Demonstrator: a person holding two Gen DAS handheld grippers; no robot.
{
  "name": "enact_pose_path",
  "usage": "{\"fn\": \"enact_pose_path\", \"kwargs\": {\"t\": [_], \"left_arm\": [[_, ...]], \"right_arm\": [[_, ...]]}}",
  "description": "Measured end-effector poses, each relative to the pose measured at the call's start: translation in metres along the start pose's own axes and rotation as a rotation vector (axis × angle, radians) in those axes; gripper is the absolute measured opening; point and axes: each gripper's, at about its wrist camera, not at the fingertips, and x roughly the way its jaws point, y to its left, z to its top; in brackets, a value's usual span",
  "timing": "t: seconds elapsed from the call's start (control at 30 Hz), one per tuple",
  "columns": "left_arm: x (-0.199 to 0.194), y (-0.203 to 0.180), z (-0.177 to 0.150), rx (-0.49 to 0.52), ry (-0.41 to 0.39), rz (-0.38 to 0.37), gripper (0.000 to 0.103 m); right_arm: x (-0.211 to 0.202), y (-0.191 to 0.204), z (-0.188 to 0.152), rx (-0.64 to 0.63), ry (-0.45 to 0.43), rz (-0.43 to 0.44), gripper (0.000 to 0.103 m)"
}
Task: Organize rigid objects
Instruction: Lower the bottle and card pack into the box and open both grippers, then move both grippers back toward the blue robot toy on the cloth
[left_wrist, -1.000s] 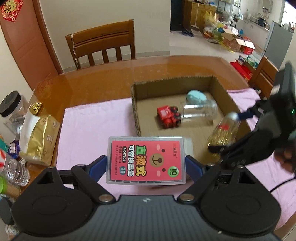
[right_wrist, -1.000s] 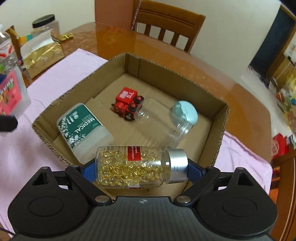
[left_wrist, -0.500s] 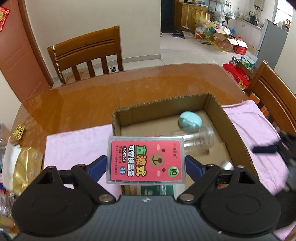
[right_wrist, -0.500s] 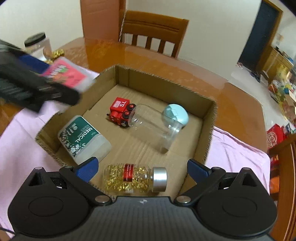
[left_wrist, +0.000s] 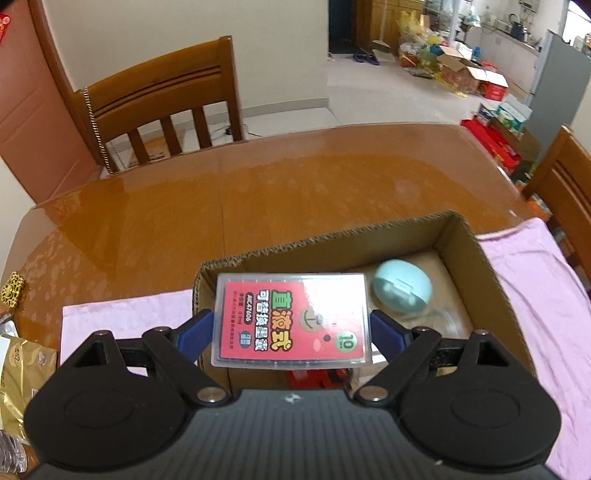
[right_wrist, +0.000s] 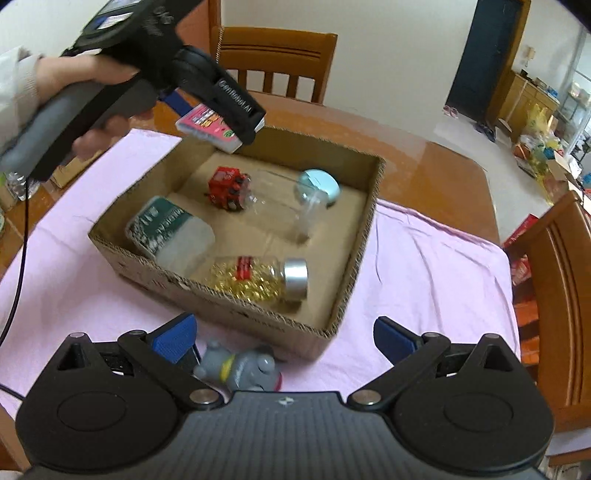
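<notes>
A home dining room: a glossy wooden dining table (left_wrist: 295, 192) with wooden chairs (left_wrist: 159, 107) ahead of the gripper, a cluttered kitchen area (left_wrist: 480, 55) beyond.

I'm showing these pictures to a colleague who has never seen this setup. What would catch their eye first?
Probably the pink-labelled plastic case, clamped in the left tool above the near-left corner of the cardboard box. Next, the bottle of golden capsules lying inside the box by its near wall, with the right tool open just outside it, above a grey toy figure on the pink cloth.
</notes>
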Motion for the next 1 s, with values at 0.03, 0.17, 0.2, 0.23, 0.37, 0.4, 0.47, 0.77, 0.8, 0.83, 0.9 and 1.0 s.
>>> {"fn": "enact_pose_path", "kwargs": {"t": [0.03,0.17,0.2,0.23,0.37,0.4,0.47,0.77,0.8,0.83,0.9,1.0], "left_arm": [[0.002,0.0,0.002,-0.004,-0.006,0.012,0.09],[-0.004,0.003,0.0,-0.036,-0.02,-0.012,0.091],[-0.008,0.004,-0.002,-0.036,-0.023,-0.013,0.092],[-0.012,0.004,-0.004,-0.032,-0.027,-0.01,0.092],[-0.034,0.006,-0.016,-0.014,-0.044,-0.003,0.094],[-0.041,0.006,-0.021,-0.007,-0.051,-0.005,0.095],[-0.053,0.008,-0.033,0.0,-0.069,-0.001,0.098],[-0.1,0.008,-0.111,0.01,-0.098,-0.012,0.1],[-0.102,0.006,-0.121,0.011,-0.097,-0.009,0.1],[-0.103,0.005,-0.13,0.011,-0.094,-0.01,0.1],[-0.104,0.001,-0.148,-0.001,-0.081,-0.011,0.1],[-0.101,-0.006,-0.176,-0.01,-0.051,-0.014,0.1]], "right_arm": [[0.0,-0.001,-0.001,0.007,0.003,0.0,0.103],[-0.003,-0.004,-0.004,0.023,0.007,-0.003,0.103],[-0.003,-0.005,-0.004,0.024,0.009,-0.009,0.103],[-0.002,-0.006,-0.004,0.031,0.011,-0.012,0.103],[-0.004,-0.012,-0.008,0.068,0.019,-0.019,0.103],[-0.004,-0.013,-0.01,0.073,0.023,-0.022,0.103],[-0.003,-0.011,-0.016,0.071,0.03,-0.037,0.103],[0.014,-0.001,-0.063,0.094,0.069,-0.094,0.103],[0.016,-0.002,-0.066,0.104,0.072,-0.1,0.103],[0.018,-0.002,-0.068,0.117,0.073,-0.105,0.103],[0.02,-0.002,-0.074,0.131,0.072,-0.101,0.103],[0.024,0.001,-0.079,0.142,0.078,-0.094,0.103]]}}
